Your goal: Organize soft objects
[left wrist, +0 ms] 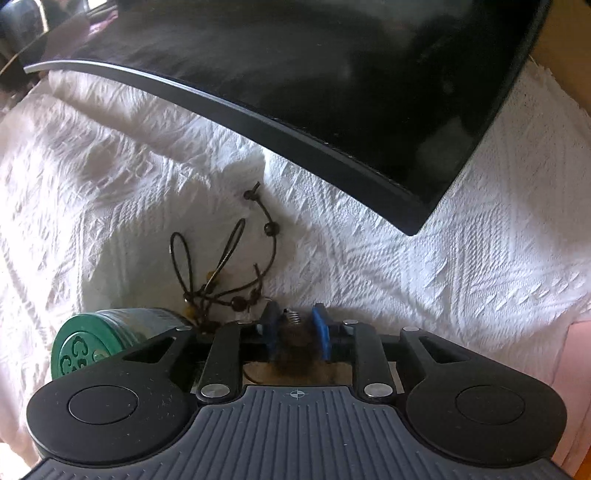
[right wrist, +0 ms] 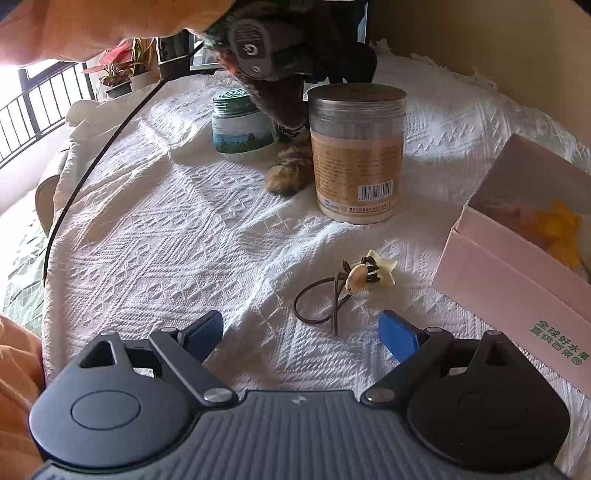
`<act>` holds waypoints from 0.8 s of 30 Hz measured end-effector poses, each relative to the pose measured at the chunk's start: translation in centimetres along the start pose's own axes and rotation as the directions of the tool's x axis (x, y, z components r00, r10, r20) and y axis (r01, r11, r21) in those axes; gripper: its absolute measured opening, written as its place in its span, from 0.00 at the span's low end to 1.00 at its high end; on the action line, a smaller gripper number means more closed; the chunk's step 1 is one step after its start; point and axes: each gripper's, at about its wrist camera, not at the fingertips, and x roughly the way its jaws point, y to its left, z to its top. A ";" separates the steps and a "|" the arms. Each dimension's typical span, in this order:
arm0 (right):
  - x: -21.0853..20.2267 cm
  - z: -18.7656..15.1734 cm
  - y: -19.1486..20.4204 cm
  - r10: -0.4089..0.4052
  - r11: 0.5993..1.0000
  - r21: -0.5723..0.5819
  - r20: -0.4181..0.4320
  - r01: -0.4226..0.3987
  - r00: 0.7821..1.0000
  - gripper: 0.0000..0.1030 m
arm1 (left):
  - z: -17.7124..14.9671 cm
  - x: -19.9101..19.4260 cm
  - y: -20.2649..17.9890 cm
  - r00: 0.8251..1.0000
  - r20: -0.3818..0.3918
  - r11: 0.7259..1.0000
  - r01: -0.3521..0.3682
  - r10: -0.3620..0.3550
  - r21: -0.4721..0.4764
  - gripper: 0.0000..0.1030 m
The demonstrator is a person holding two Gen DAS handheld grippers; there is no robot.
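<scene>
A white woven bedspread (right wrist: 177, 229) covers the surface. On it stand a green-lidded jar (right wrist: 242, 125) and, just beside, a taller clear canister (right wrist: 356, 151) with a tan label. A black monitor (left wrist: 332, 85) lies flat further back. Potted plants (right wrist: 118, 74) sit by the window railing (right wrist: 33, 107).

The left gripper (left wrist: 295, 328) points steeply down, its blue pads (left wrist: 320, 332) set close together around a brown furry piece (whether they press on it is unclear). The right gripper (right wrist: 301, 334) hangs tilted downward with jaws wide apart, nothing between them. An orange sleeve (right wrist: 92, 26) reaches across above.
</scene>
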 end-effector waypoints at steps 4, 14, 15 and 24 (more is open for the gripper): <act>0.0 0.0 0.1 -0.005 1.000 -0.001 -0.006 0.005 1.000 0.90 | -0.7 -0.1 0.1 1.000 0.009 1.000 0.025 -0.025 0.003 0.23; -0.1 0.4 0.2 -0.040 0.999 0.016 -0.016 0.040 0.999 0.85 | -3.2 -0.9 -2.4 0.999 0.050 0.983 0.002 -0.011 0.183 0.16; -0.2 0.4 0.2 -0.049 0.999 0.019 -0.011 0.050 0.999 0.84 | -3.6 -1.2 -2.4 0.997 0.073 0.978 0.010 -0.026 0.208 0.14; -2.8 1.1 -0.1 -0.192 0.980 0.063 0.074 0.187 0.979 0.82 | -8.3 -7.3 0.5 0.908 0.276 0.925 0.229 -0.315 0.302 0.14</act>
